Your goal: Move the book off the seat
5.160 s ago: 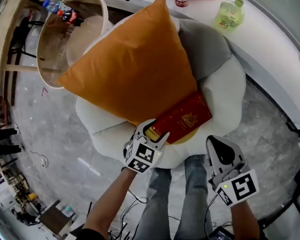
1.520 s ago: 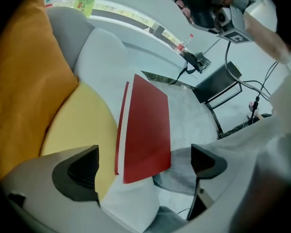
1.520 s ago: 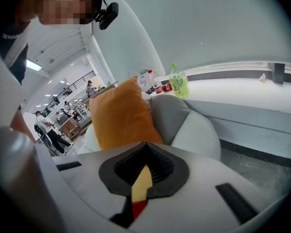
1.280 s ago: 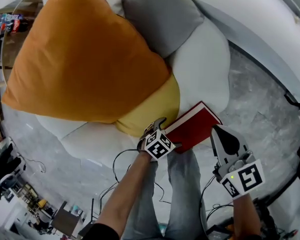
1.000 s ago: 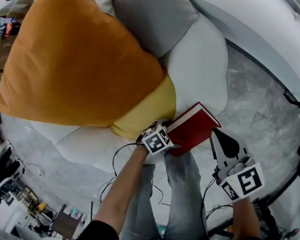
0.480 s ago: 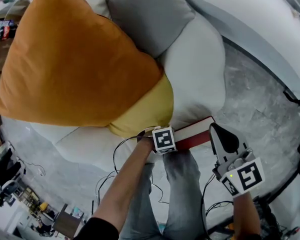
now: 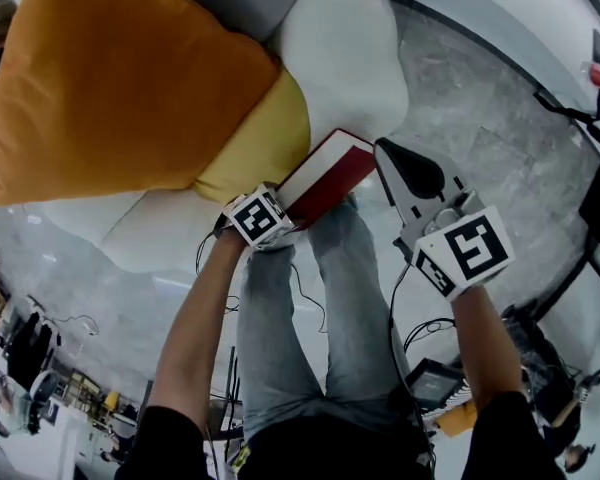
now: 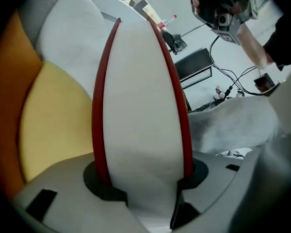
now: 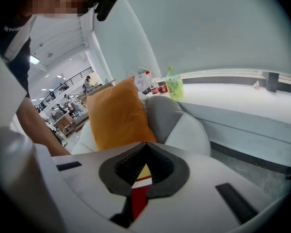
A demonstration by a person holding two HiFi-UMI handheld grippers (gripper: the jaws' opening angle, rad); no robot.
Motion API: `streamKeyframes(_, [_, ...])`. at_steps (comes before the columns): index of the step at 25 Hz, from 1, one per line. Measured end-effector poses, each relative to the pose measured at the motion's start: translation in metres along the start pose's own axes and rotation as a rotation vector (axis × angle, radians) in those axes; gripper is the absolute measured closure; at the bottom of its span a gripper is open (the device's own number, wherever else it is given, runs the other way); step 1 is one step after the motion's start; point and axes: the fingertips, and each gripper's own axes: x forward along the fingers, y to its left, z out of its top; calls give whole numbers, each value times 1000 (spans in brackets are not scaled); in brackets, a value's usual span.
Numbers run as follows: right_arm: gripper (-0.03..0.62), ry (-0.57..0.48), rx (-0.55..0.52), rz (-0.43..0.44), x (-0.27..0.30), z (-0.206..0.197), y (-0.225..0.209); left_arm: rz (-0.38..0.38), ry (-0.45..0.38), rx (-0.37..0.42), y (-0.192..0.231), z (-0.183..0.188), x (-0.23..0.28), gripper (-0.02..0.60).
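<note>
Red book [image 7: 327,173] partly behind left gripper [image 7: 286,212]

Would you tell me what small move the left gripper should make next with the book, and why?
Probably carry it a little further clear of the white seat: the left gripper, whose jaws have just been closing, clamps the red book by both covers, but the book's far end hangs close to the yellow cushion.

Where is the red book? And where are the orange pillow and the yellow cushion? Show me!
book [image 7: 332,180]: head view, on its red cover.
orange pillow [image 7: 110,78]: head view, middle of its big face.
yellow cushion [image 7: 258,140]: head view, on the part peeking out beside the orange pillow.
</note>
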Motion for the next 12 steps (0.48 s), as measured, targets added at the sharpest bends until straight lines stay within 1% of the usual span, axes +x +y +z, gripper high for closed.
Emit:
streamKeyframes(2, [586,-9,-18,10,-8,15,18,37,-24,-31,-11,-10,-29,333])
streamKeyframes(5, [586,-26,-35,17,-22,43,44,82,-92,-81,-25,-16,-69,332])
streamKeyframes(9, [586,-42,-71,24,-34,74,77,128,-185,-146,-40,-20,-111,331])
streamKeyframes(12, [586,-52,-89,14,-39,90,97,147,-237,-224,-48,-24,-137,331])
